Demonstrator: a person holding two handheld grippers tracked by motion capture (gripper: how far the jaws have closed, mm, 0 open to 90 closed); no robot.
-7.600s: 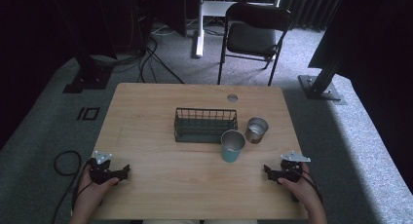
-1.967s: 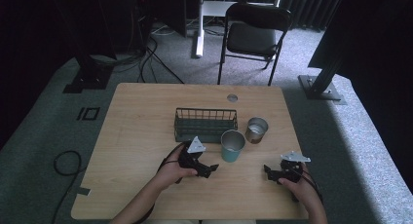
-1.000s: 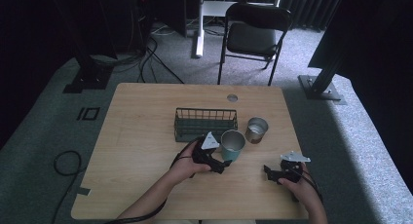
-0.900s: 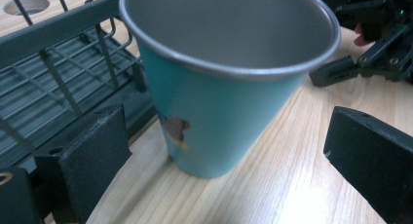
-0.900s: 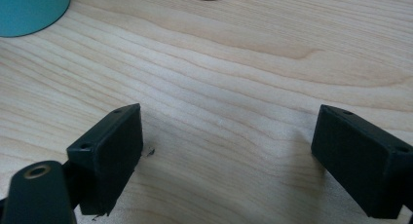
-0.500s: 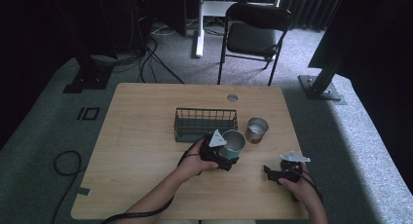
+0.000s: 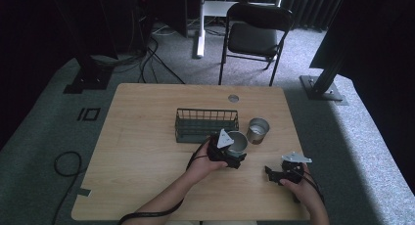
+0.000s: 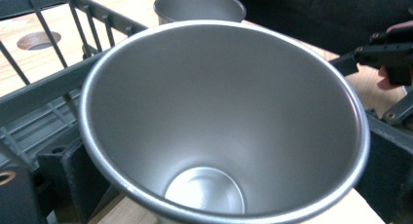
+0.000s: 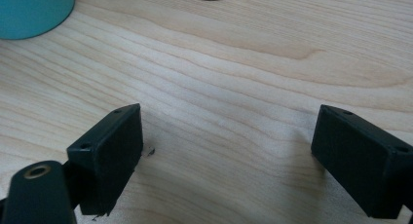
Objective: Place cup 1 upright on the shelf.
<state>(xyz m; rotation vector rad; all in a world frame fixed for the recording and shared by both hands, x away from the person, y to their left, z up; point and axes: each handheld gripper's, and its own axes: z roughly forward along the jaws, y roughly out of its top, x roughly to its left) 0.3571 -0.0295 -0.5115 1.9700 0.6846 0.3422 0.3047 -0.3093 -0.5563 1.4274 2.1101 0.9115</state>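
A teal cup [image 7: 238,142] with a grey metal inside stands on the wooden table [image 7: 147,151], just in front of the wire basket [image 7: 205,124]. My left gripper [image 7: 235,152] is at the cup, open, with one jaw on each side of its wall. In the left gripper view the cup's mouth [image 8: 224,112] opens between the black jaws. My right gripper [image 7: 271,172] rests near the table's front right, open, with bare wood between its fingers [image 9: 109,151]. The teal cup's base [image 9: 29,9] shows at the top left of the right gripper view.
A short metal cup [image 7: 257,129] stands right of the basket, behind the teal cup [image 8: 199,5]. The basket's bars [image 8: 48,83] run close on the left of the left gripper view. A round hole [image 7: 233,98] is at the table's far edge. A folding chair [image 7: 254,36] stands beyond.
My left gripper has come from the table's front left across to the teal cup and has closed in around it. The right gripper has stayed put.
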